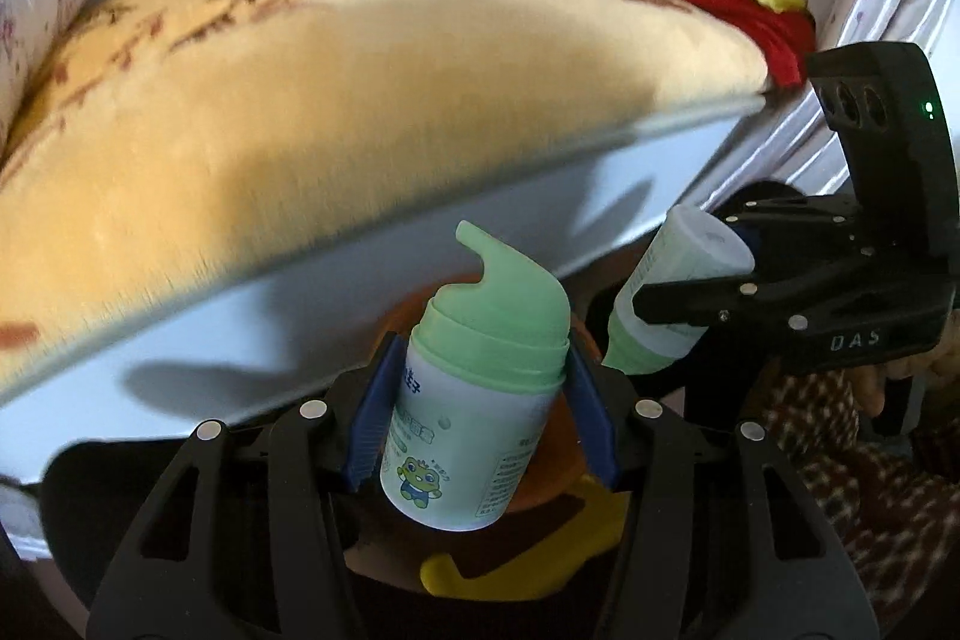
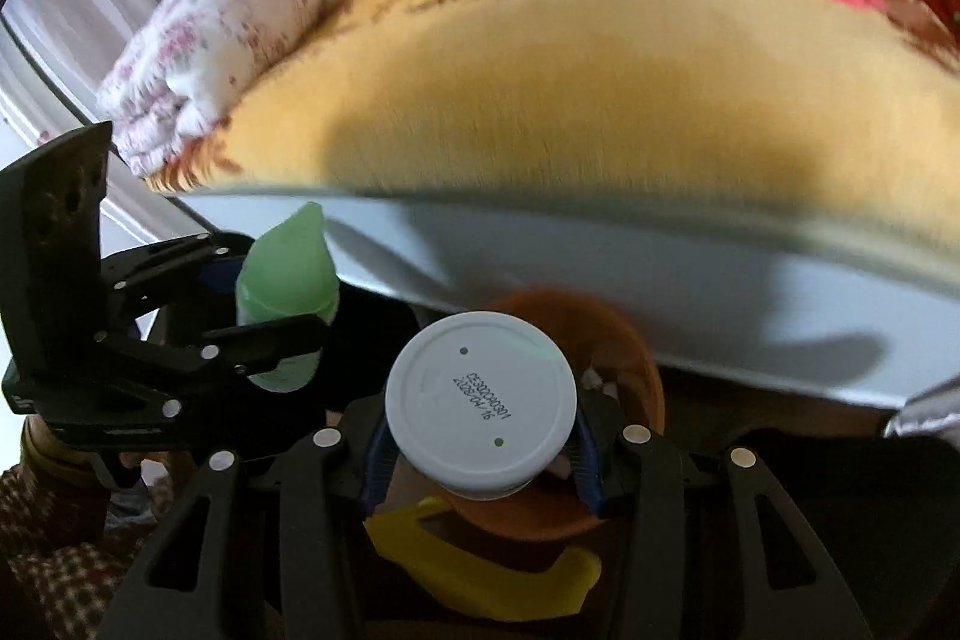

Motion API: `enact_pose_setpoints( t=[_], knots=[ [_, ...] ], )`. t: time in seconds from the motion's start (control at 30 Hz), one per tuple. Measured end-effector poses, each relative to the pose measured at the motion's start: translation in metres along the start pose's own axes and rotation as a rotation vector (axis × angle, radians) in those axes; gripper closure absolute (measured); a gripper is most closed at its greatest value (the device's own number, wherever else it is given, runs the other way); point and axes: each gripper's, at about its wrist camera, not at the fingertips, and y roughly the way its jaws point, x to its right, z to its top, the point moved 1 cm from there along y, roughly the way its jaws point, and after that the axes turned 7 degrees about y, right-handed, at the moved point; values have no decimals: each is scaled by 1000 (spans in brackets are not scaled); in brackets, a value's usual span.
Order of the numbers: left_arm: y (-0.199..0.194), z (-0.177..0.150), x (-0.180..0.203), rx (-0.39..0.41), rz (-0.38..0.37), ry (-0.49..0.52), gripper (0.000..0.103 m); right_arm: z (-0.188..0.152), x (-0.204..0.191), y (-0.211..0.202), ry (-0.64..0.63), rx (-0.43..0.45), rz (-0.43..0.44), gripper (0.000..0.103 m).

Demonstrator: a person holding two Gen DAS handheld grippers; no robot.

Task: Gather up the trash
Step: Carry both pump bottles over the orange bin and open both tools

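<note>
Green-capped pump bottle (image 1: 474, 400) (upright) clamped in left gripper (image 1: 480, 418); inverted bottle (image 2: 480, 400) in right gripper (image 2: 480, 454).

A bed (image 1: 372, 244) with a yellow floral blanket (image 1: 300, 112).

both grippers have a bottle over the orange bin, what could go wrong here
The left gripper clamps its pump bottle tilted, so it may tumble on release and miss the orange bin. The right gripper holds its bottle close beside the left one, so the grippers could knock together over the bin.
</note>
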Motion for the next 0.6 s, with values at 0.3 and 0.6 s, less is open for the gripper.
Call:
enact_pose_setpoints(
  t=[0.3, 0.6],
  knots=[
    [11, -11, 2, 8, 15, -128, 51, -8, -3, 18, -12, -22, -93, 56],
    [8, -12, -4, 24, 11, -207, 51, -13, -1, 23, -15, -33, -112, 56]
  ],
)
